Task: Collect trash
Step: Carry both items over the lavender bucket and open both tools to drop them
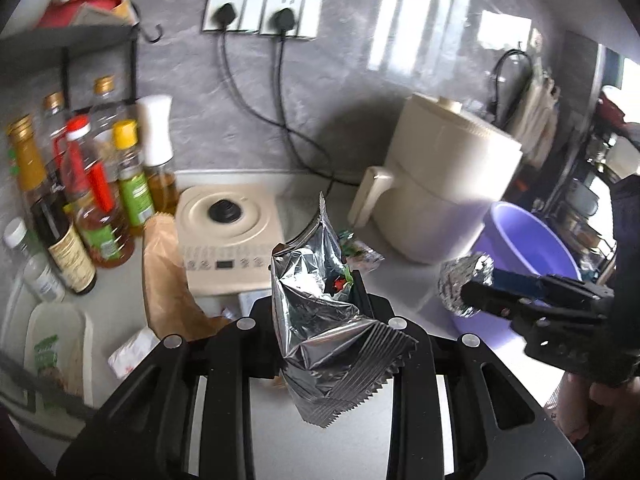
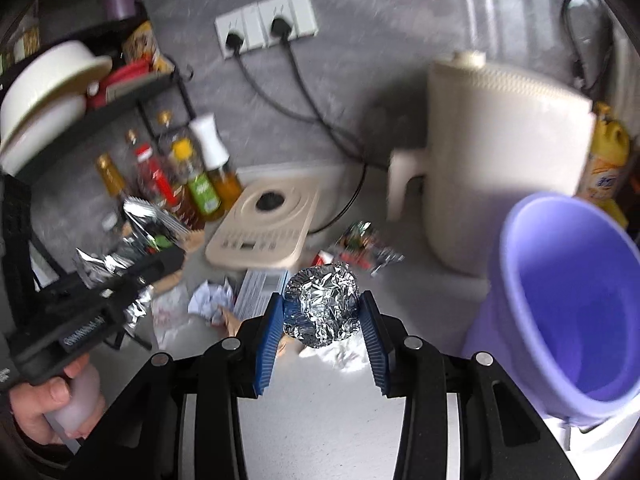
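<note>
My left gripper [image 1: 316, 296] is shut on an opened silver snack bag [image 1: 320, 332], held upright above the white counter [image 1: 320, 432]. In the right wrist view that bag [image 2: 140, 220] shows at the left in the left gripper [image 2: 172, 258]. My right gripper [image 2: 322, 300] is shut on a crumpled foil ball [image 2: 322, 312], its blue pads [image 2: 272, 328] pressing both sides. The left wrist view has the foil ball [image 1: 460, 284] and right gripper [image 1: 480, 292] in front of a purple bin [image 1: 528, 240]. The bin [image 2: 568, 300] tilts open just right of the ball.
On the counter lie a crumpled white paper [image 2: 212, 300], a colourful wrapper [image 2: 360, 244], a leaflet [image 2: 260, 288] and a brown paper bag [image 1: 168, 280]. Bottles [image 1: 92, 200] stand left, with a cream cooktop [image 1: 228, 240] and a cream appliance [image 1: 448, 184] behind. A hand [image 2: 48, 400] grips the left handle.
</note>
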A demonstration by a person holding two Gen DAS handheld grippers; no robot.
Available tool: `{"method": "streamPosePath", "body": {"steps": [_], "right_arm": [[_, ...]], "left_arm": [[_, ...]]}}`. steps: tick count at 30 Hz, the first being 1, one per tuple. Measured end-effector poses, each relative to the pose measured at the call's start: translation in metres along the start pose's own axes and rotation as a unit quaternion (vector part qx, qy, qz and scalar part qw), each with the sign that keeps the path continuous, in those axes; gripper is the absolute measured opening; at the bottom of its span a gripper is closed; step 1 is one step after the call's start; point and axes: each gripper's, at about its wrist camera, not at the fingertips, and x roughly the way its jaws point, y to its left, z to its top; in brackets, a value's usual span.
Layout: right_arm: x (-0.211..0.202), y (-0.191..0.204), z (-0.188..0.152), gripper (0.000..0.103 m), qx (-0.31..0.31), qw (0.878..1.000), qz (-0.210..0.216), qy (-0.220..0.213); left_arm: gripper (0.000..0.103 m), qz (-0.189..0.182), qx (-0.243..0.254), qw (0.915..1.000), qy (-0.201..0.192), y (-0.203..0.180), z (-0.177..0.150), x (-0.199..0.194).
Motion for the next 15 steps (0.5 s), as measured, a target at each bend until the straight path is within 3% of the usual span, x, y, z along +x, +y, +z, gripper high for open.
{"method": "streamPosePath", "body": {"steps": [10,15], "right_arm": [[-0.055,-0.029,0.006,0.04,0.049,0.994,-0.072,-0.06],[-0.075,-0.066,-0.002,0.04,0.061,0.992,-0.081,-0.077]], "left_arm": [[0.028,-0.078,0.037,0.9962,-0.013,-0.042,0.018,0.012],[0.028,-0.075,0.059,0.9952,-0.023,-0.077,0.02,0.009]]}}
